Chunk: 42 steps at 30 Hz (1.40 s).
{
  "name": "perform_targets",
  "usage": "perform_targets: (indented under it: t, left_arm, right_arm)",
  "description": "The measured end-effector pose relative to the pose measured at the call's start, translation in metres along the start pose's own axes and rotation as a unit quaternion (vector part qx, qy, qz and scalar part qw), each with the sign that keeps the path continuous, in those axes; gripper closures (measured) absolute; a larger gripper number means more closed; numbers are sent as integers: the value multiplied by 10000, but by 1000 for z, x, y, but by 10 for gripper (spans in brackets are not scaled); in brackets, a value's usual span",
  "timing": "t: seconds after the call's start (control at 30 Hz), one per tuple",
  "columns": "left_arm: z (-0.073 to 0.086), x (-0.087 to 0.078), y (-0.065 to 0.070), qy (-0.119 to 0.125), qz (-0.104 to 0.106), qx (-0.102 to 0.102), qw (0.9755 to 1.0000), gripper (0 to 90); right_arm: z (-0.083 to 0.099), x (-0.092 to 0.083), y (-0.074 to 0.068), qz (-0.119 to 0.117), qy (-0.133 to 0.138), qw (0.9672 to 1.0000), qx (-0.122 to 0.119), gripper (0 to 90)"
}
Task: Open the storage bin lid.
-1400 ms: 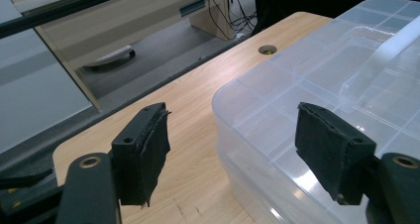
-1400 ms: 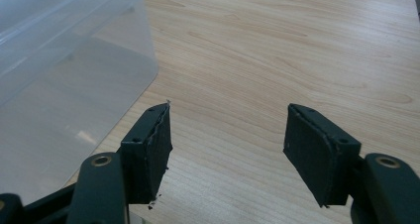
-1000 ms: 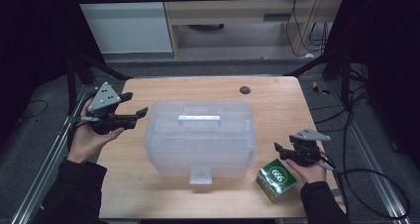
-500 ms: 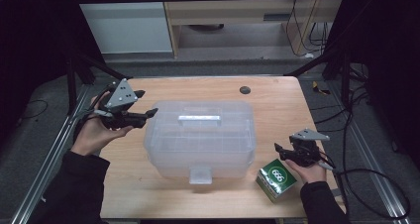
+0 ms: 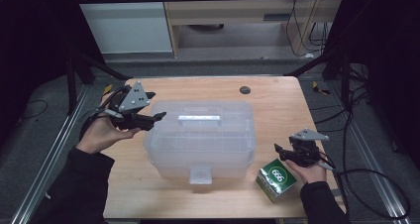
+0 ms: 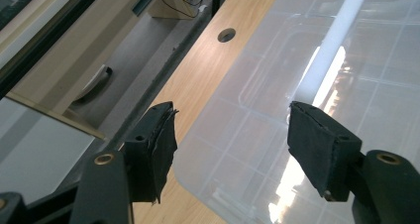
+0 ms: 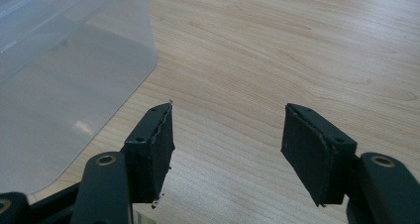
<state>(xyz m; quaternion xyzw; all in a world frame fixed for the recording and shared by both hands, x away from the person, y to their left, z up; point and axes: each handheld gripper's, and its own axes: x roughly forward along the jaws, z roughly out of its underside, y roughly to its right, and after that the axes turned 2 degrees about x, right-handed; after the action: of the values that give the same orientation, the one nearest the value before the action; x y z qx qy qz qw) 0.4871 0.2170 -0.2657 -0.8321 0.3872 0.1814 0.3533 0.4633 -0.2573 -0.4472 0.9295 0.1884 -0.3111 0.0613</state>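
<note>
Clear plastic storage box (image 5: 200, 140) sits mid-table, lid on, white handle (image 5: 199, 118) flat along the top, front latch (image 5: 200, 175) facing the person's side. Wooden table (image 5: 277, 97) carries a dark cable hole (image 5: 244, 89) near the far edge.

Left gripper (image 5: 157, 117) is held in the left hand (image 5: 101, 134) at the box's upper left corner, jaws pointing across the lid. In the left gripper view its jaws stand spread wide, with nothing between the pads (image 6: 322, 152); they have just been closing slightly. Below them lie the lid's rounded corner and the near end of the handle (the lid shows a grid of moulded squares).

Right gripper (image 5: 281, 152) is held in the right hand (image 5: 309, 169) near the box's right side, apart from it. Its jaws are spread, empty, over bare wood; the right gripper view shows the box wall at upper left.

Green carton (image 5: 276, 178) stands just beside the right hand, near the box's front right corner, not touching the box.
</note>
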Motion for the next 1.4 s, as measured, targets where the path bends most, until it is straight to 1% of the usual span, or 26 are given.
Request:
perform_targets:
  t: [0.1, 0.13, 0.17, 0.2, 0.27, 0.3, 0.33, 0.43, 0.47, 0.6, 0.7, 0.73, 0.9, 0.93, 0.97, 1.07, 1.1, 1.13, 1.17, 1.27, 1.4]
  left_arm:
    - [-3, 2, 2, -25, 86, 122, 9999, 348]
    - [-3, 2, 5, -162, 76, 75, 9998, 349]
    - [-4, 4, 4, -87, 130, 245, 9996, 350]
    - [-5, 5, 5, -103, 179, 333, 9992, 353]
    - [-6, 8, 8, -106, 256, 384, 9989, 354]
    - [-7, 9, 8, -148, 263, 450, 9985, 355]
    - [-7, 10, 10, -141, 272, 468, 9984, 355]
    - [-10, 13, 13, -207, 332, 631, 9972, 363]
    - [-10, 14, 14, -183, 361, 615, 9973, 368]
    - [-14, 16, 17, -206, 455, 767, 9958, 379]
    - [-16, 17, 19, -187, 496, 813, 9953, 385]
    - [-17, 17, 19, -228, 525, 849, 9947, 387]
    - [-20, 21, 22, -261, 561, 964, 9934, 390]
    - [-22, 22, 23, -288, 572, 1015, 9928, 391]
    - [-22, 23, 24, -301, 577, 1053, 9923, 392]
    - [-24, 25, 26, -328, 624, 1105, 9914, 397]
    - [-25, 26, 26, -370, 621, 1187, 9903, 398]
    - [-26, 27, 26, -396, 618, 1206, 9900, 398]
    - [-27, 27, 26, -386, 615, 1194, 9902, 400]
    - [-28, 29, 28, -408, 623, 1238, 9895, 412]
    - [-30, 32, 30, -501, 629, 1338, 9877, 426]
  right_arm:
    - [0, 0, 1, 12, -6, 10000, -26, 372]
    - [0, 0, 0, 9, -14, 10000, -8, 372]
    - [0, 0, 0, 10, -16, 10000, -4, 372]
    - [0, 0, 0, 9, -15, 10000, -16, 373]
    - [0, 0, 0, 13, -25, 10000, -8, 374]
    - [0, 1, 0, -1, -38, 10000, -13, 374]
    - [0, 1, 0, 1, -49, 10000, -4, 374]
    - [1, 2, 0, -3, -73, 10000, -21, 376]
    - [1, 2, 0, -11, -79, 10000, -18, 377]
    - [1, 2, 0, 1, -96, 9999, -34, 378]
    - [1, 1, 0, -14, -76, 10000, -28, 380]
    - [1, 1, 0, -15, -78, 10000, -24, 381]
    - [1, 1, 1, -20, -87, 10000, -26, 383]
    - [1, 1, 0, -39, -110, 9999, 17, 383]
    - [1, 1, 0, -20, -107, 9999, -25, 384]
    - [1, 1, 1, -22, -108, 9999, -23, 386]
    - [1, 1, 1, -24, -109, 9999, -22, 386]
    - [1, 1, 0, -37, -115, 9999, 3, 388]
    - [1, 1, 0, -46, -120, 9999, 23, 388]
    - [1, 1, 1, -10, -75, 10000, -34, 394]
    - [1, 1, 1, -26, -89, 10000, -22, 399]
